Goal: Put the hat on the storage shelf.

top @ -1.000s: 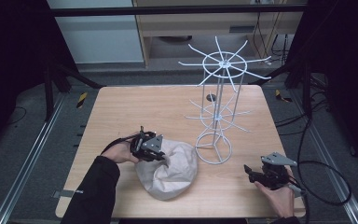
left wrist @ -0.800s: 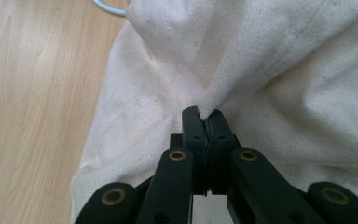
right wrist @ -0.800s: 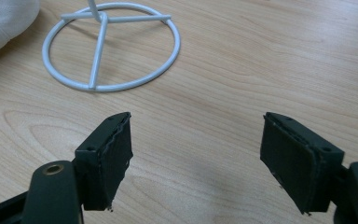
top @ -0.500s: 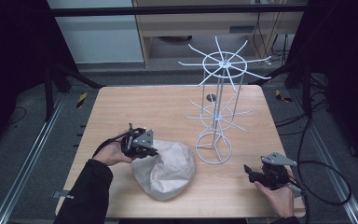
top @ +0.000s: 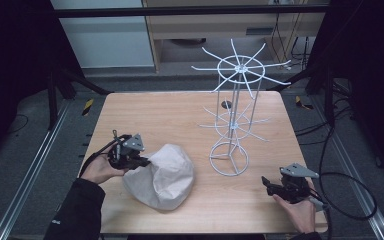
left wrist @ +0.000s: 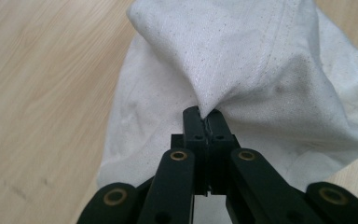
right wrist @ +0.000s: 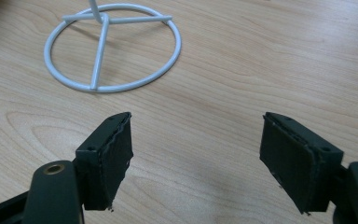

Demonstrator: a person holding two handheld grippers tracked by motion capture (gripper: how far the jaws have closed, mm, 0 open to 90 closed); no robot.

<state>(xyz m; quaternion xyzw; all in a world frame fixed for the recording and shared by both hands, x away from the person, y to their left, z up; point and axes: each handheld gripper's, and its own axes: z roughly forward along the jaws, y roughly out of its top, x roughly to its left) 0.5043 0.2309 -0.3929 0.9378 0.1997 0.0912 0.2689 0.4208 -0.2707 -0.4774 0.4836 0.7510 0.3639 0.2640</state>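
Observation:
A crumpled white cloth hat point(top: 162, 176) lies on the wooden table point(top: 180, 120) at the front left. My left gripper point(top: 141, 161) is shut on its left edge; in the left gripper view the white hat point(left wrist: 242, 70) is pinched between the closed jaws of the left gripper point(left wrist: 205, 122), its fabric bunched up above them. My right gripper point(top: 266, 182) rests near the front right corner, open, with bare wood between its pads point(right wrist: 116, 154). A white wire rack point(top: 234, 115) with spoked arms stands at the centre right; its ring base point(right wrist: 107, 46) lies ahead of the right gripper point(right wrist: 200, 154).
The table's front edge is close to both hands. A black cable point(top: 350, 195) loops off the right side. Metal rails point(top: 25, 175) run along the floor on the left. A small dark spot point(top: 226, 104) sits on the table behind the rack.
My left gripper has drawn back to the left, from over the hat's middle to its left edge, pulling the fabric along. The right gripper has stayed put.

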